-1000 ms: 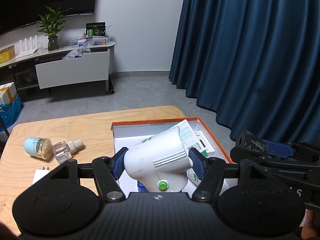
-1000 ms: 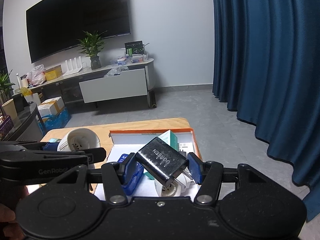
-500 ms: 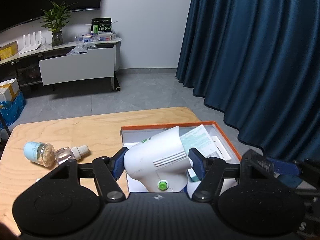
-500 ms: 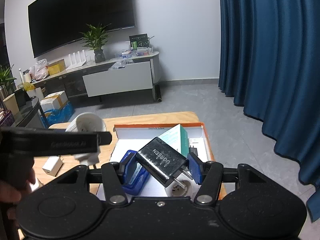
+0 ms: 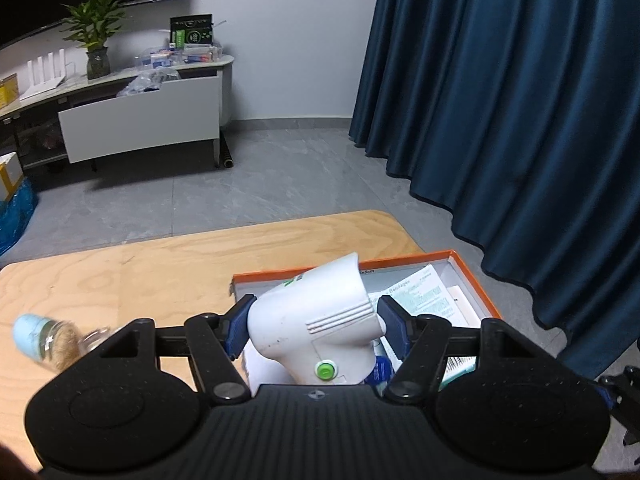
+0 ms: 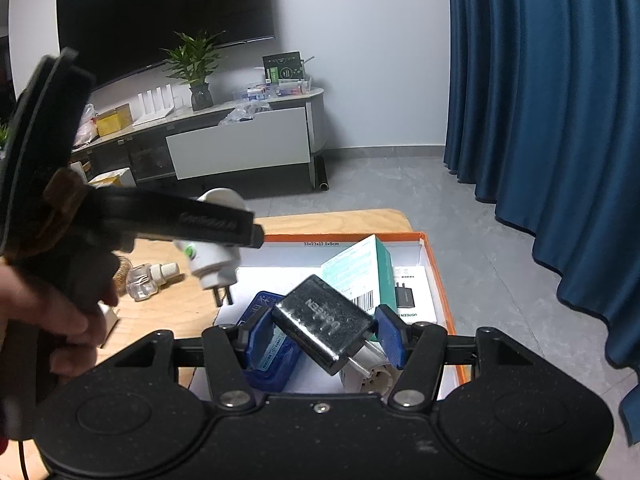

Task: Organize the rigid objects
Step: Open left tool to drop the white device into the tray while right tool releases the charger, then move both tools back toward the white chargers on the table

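My left gripper [image 5: 316, 318] is shut on a white plug-in device [image 5: 320, 320] with a green button, held above the orange-rimmed white box [image 5: 476, 280]. In the right wrist view the same device [image 6: 210, 252] hangs over the box's left edge, prongs down. My right gripper [image 6: 318, 330] is shut on a black charger [image 6: 322, 322], tilted, above the box [image 6: 434, 264]. In the box lie a teal carton [image 6: 360, 268], a blue case [image 6: 268, 356] and a white round plug [image 6: 370, 374].
On the wooden table [image 5: 120, 272] left of the box lie a blue-capped jar [image 5: 40, 340] and a small clear bottle [image 6: 148, 278]. A blue curtain [image 5: 520, 120] hangs at the right. A TV cabinet [image 6: 240, 144] stands by the far wall.
My left gripper has risen and moved right with the white device, now over the box's left edge. My right gripper still holds the charger over the box.
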Demonstrator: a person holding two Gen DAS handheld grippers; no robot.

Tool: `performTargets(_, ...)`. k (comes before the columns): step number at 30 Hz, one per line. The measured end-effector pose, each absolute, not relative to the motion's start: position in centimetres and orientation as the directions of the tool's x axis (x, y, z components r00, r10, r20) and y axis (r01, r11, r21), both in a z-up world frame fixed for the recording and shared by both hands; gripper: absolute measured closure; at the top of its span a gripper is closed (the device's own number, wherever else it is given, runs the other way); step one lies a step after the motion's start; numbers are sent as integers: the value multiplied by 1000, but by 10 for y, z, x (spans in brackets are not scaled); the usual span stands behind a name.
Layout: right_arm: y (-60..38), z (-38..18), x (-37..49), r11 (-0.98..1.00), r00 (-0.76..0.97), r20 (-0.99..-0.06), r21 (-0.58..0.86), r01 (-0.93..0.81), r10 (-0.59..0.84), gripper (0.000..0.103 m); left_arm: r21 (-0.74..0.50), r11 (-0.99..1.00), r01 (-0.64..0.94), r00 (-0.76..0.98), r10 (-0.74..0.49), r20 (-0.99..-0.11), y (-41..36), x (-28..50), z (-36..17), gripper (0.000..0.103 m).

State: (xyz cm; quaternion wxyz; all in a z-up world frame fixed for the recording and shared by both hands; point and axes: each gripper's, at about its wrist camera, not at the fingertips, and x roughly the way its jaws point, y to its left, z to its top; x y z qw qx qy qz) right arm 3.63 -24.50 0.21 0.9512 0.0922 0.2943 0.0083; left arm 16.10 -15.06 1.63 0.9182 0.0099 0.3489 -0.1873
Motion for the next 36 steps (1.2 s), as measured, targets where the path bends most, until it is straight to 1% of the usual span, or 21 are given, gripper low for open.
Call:
performTargets(5,-249,0,30,981,837,-542,192,44,68,32,-105,923,371,675,-346,-652,-161,174,10,37)
performTargets(9,-252,2,24,976,844,-532,210,55,67,32,-127,908,399,647,-377,-662,-169,180,6,36)
performTargets(11,-252,4,23,977,848,-526,208,55,64,32,-118,909,399,649,-372,-663,-170,180,6,30)
performTargets(19,-248,12,16,977,860,-505,211,44,70,32,-142,922,361,673,-363,-644,-148,166,22,28)
performTargets(23,-243,17,9,977,865,-495,213,28,83,32,-152,933,325,690,-344,-637,-132,150,31,26)
performTargets(31,-225,28,3,977,864,-489,212,-17,121,29,-122,969,215,723,-242,-648,-95,117,38,22)
performTargets(36,-213,29,3,976,855,-498,215,-41,145,29,-137,978,157,722,-208,-660,-67,102,38,22)
